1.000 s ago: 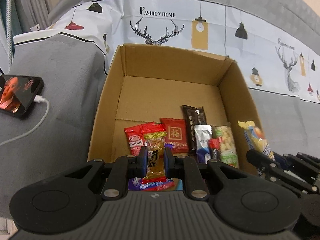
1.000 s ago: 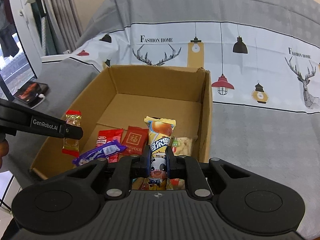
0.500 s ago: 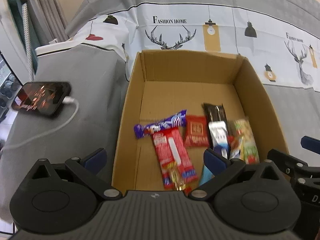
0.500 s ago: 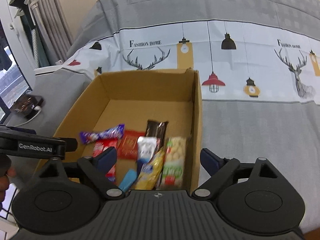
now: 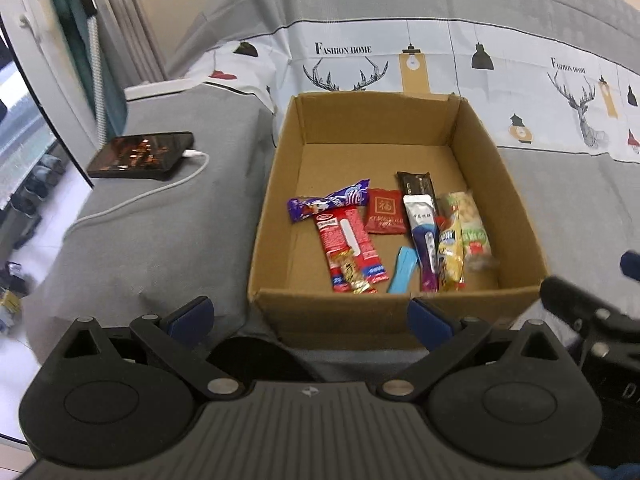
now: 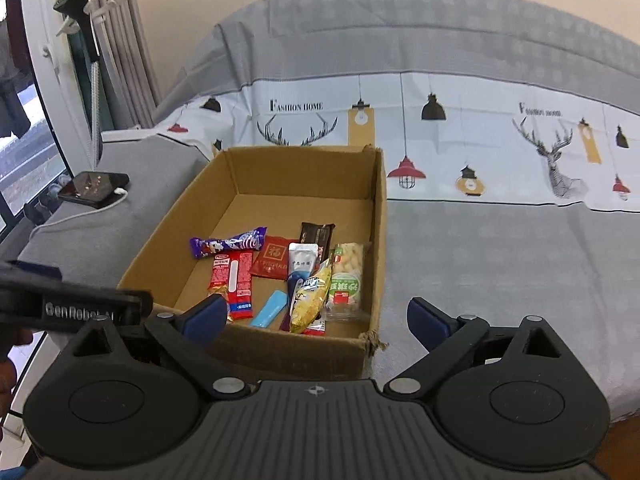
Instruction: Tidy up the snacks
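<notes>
An open cardboard box (image 5: 276,184) (image 6: 380,200) sits on the grey bed. Inside lie several snack packs: a purple bar (image 5: 328,204) (image 6: 228,243), a red pack (image 5: 348,248) (image 6: 236,280), a red square sachet (image 5: 386,212), a dark bar (image 5: 416,184), a white-blue pouch (image 5: 422,232), a yellow pack (image 5: 450,256) (image 6: 312,300), a green-label peanut pack (image 5: 470,228) (image 6: 348,276) and a light blue stick (image 5: 402,270). My left gripper (image 5: 310,318) is open and empty before the box's near wall. My right gripper (image 6: 316,318) is open and empty at the box's near right corner.
A black phone (image 5: 140,156) (image 6: 94,186) with a white charging cable (image 5: 160,192) lies on the bed left of the box. A printed sheet (image 6: 480,152) covers the bed behind. A window and curtains (image 6: 80,80) stand at the left, where the bed edge drops off.
Both grippers opened and let their snacks fall into the box, then drew back and up. The candy and purple bar from the left, the yellow pack from the right now lie inside.
</notes>
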`<state>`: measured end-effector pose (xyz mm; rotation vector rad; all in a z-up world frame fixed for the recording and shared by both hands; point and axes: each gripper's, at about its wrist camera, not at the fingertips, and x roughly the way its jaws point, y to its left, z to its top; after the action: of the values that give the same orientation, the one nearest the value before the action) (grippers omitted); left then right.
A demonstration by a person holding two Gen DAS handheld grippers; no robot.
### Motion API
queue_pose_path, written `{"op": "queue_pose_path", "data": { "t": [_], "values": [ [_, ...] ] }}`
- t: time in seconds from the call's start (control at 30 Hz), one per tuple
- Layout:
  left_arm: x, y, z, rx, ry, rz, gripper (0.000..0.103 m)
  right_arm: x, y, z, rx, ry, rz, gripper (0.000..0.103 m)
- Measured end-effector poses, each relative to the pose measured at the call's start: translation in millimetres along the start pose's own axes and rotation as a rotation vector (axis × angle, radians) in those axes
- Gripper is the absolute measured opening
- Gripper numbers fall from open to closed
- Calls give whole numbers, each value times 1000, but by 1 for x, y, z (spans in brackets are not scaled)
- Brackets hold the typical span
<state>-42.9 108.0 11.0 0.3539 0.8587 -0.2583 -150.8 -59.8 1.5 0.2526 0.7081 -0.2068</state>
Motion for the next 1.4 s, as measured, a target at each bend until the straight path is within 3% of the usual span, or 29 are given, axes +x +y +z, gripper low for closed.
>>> {"op": "queue_pose_path", "data": {
  "t": [0.13,0.47,1.4],
  "values": [
    [-16,-3,-11,19,-14,22,103,-15,3,-6,-24,-19,5,99],
    [-38,-7,-26,23,-40,-7,103,-40,5,-13,-35,-57,9,102],
    [-44,-2,-29,2,-23,-8,103,-43,12,-15,-53,-45,4,102]
  ]
}}
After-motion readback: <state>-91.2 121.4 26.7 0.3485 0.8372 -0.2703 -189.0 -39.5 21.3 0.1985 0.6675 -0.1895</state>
